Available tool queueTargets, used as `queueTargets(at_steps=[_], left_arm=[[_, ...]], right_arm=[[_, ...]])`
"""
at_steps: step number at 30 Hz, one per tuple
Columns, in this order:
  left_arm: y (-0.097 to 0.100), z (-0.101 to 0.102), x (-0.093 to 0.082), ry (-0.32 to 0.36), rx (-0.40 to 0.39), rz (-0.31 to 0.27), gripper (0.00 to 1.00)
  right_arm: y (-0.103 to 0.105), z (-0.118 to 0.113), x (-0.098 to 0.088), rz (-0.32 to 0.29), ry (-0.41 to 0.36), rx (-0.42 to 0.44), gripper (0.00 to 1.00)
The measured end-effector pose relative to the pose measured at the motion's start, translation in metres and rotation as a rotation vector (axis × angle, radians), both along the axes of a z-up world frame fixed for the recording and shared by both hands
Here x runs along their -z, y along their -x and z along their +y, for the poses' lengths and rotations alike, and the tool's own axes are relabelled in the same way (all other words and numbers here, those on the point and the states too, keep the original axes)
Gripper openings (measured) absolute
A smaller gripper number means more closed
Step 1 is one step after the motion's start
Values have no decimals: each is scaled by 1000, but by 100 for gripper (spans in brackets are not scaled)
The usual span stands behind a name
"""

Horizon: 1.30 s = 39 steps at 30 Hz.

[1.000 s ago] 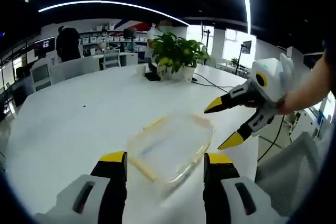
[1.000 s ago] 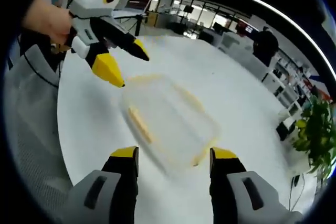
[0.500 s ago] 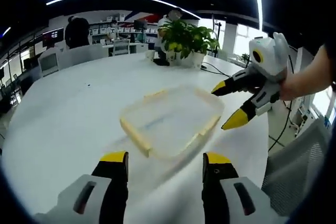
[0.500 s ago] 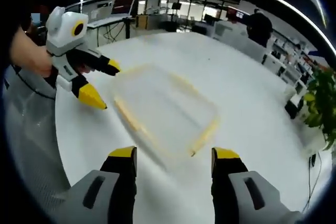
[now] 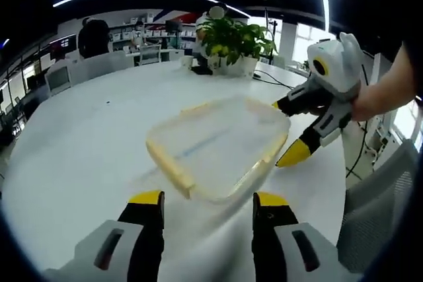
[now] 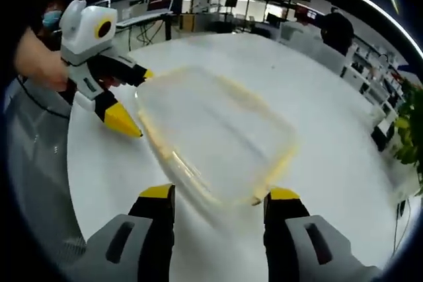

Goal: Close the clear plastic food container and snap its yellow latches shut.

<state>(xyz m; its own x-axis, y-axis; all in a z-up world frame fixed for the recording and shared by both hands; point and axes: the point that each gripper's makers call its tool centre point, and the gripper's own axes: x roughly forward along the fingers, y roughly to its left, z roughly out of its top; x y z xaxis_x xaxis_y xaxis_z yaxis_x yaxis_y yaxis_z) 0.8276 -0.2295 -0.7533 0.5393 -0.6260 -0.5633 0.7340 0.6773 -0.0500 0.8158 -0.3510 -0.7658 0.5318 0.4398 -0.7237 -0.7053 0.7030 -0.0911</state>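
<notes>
1. Lying flat on the white bench (image 5: 73,156), the clear plastic food container (image 5: 215,146) sits with its lid on and yellow latches (image 5: 170,170) along its edges.
2. Seen in the left gripper view, the left claw (image 5: 208,206) hovers just before the container's near corner, jaws spread apart with nothing between them.
3. The right claw (image 5: 291,130) comes in from the right of that view, held by a hand (image 5: 380,94); its jaws are parted at the container's far right edge, but whether they touch it cannot be told.
4. Seen in the right gripper view, the right claw (image 6: 218,203) stands spread wide before the container (image 6: 211,133), and the left claw (image 6: 132,100) shows parted at the container's left edge.
5. A potted plant (image 5: 231,44) stands at the bench's far side.
</notes>
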Motion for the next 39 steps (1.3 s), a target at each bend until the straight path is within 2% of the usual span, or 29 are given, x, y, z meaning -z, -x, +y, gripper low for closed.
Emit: queueTargets(at_steps=[7,9,10,15,20,26,39], left_arm=[[-2,-4,1,-11,17,-19,44],[-2,-7,1,-14,26,-26,42],[-3,-7,1,-31,26,-44,43],[-3,-4,1,-54,27,-60,40],[-4,-1,2,-61,22,-57,39],[-5,12,2,-56,4,-55,39],[-10,53,6,-77,-35,-55,39]], right_arm=[[-4,-1,6,14,23,-5,50],[-5,-1,5,10,23,-9,47],[-5,-1,5,6,33,-15,46],[-5,-1,5,-1,42,-19,44],[-3,1,6,-3,36,2,40],[2,13,7,-10,42,-3,35],[-4,52,7,-15,39,-65,33]])
